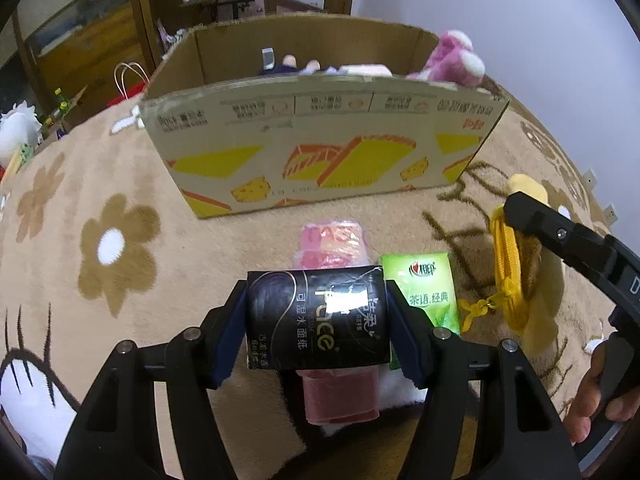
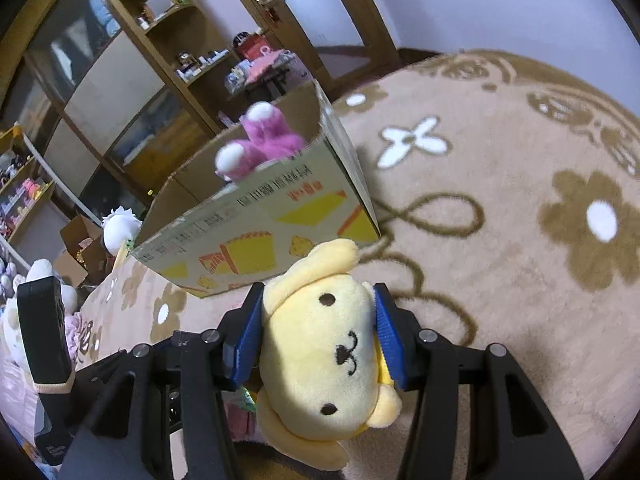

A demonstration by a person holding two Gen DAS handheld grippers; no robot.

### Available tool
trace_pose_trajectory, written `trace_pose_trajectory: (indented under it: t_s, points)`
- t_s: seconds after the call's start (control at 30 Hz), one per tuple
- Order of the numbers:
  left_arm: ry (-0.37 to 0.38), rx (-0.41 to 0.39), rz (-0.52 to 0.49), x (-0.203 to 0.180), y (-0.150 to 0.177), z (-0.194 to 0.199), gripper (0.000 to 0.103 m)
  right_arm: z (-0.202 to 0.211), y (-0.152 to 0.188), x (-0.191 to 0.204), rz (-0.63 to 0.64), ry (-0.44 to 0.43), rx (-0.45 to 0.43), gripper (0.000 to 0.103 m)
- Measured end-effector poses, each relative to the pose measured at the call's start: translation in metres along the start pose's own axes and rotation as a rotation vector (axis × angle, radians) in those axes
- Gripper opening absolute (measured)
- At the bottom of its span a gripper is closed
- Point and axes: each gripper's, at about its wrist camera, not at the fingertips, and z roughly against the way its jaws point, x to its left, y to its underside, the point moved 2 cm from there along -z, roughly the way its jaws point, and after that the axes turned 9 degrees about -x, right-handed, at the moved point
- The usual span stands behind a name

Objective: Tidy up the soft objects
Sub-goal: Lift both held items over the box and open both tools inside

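My left gripper (image 1: 316, 316) is shut on a black tissue pack (image 1: 318, 318) and holds it above the blanket. Under it lie a pink wrapped pack (image 1: 334, 246), a green tissue pack (image 1: 430, 292) and a pink cloth (image 1: 340, 398). My right gripper (image 2: 320, 336) is shut on a yellow dog plush pouch (image 2: 320, 344); it shows at the right of the left wrist view (image 1: 516, 276), with its yellow zipper. The open cardboard box (image 1: 320, 148) stands ahead, also in the right wrist view (image 2: 256, 232). A pink plush (image 1: 452, 60) sticks out of its right corner, and shows in the right wrist view too (image 2: 260, 140).
A brown blanket with flower patterns (image 1: 112, 248) covers the surface. Small soft items (image 1: 320, 67) lie inside the box. Wooden shelves (image 2: 120, 60) and a doorway stand behind. White plush toys (image 2: 120, 228) and boxes sit at the left.
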Motion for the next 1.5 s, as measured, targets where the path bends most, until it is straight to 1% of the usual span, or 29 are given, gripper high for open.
trace_pose_trajectory:
  t_s: [0.23, 0.33, 0.43, 0.5, 0.6, 0.67, 0.73, 0.87, 0.93, 1.03, 1.13, 1.33, 1.5]
  points:
    - [-0.036, -0.056, -0.012, 0.001, -0.01, 0.018, 0.064, 0.021, -0.014, 0.016, 0.051, -0.001, -0.078, 0.056]
    - [-0.037, -0.084, -0.001, 0.004, -0.018, 0.028, 0.064, 0.028, -0.022, 0.022, 0.063, -0.007, -0.109, 0.056]
    - [-0.067, -0.123, -0.003, 0.005, -0.031, 0.039, 0.064, 0.034, -0.03, 0.029, 0.066, -0.016, -0.134, 0.056]
    - [-0.08, -0.148, -0.005, 0.005, -0.039, 0.044, 0.064, 0.037, -0.035, 0.034, 0.086, -0.004, -0.153, 0.056]
    - [-0.086, -0.188, -0.007, 0.009, -0.051, 0.053, 0.064, 0.041, -0.045, 0.04, 0.111, 0.005, -0.185, 0.056]
    - [-0.088, -0.204, -0.011, 0.009, -0.058, 0.055, 0.064, 0.043, -0.052, 0.041, 0.117, 0.008, -0.206, 0.056]
    - [-0.107, -0.216, -0.027, 0.009, -0.064, 0.055, 0.064, 0.044, -0.062, 0.044, 0.129, 0.014, -0.228, 0.056]
    - [-0.105, -0.243, -0.039, 0.009, -0.079, 0.058, 0.064, 0.044, -0.076, 0.051, 0.156, 0.022, -0.258, 0.056]
    - [-0.116, -0.267, -0.067, 0.006, -0.09, 0.06, 0.064, 0.044, -0.086, 0.056, 0.169, 0.013, -0.273, 0.056]
    - [-0.136, -0.292, -0.1, 0.004, -0.104, 0.058, 0.064, 0.041, -0.099, 0.069, 0.209, 0.006, -0.293, 0.056]
    - [-0.144, -0.312, -0.107, 0.006, -0.12, 0.056, 0.064, 0.037, -0.11, 0.08, 0.24, -0.005, -0.307, 0.056]
    - [-0.18, -0.327, -0.088, 0.021, -0.14, 0.045, 0.064, 0.015, -0.125, 0.102, 0.3, -0.016, -0.311, 0.056]
    - [-0.189, -0.323, -0.033, 0.038, -0.148, 0.03, 0.064, -0.011, -0.131, 0.112, 0.329, -0.017, -0.282, 0.056]
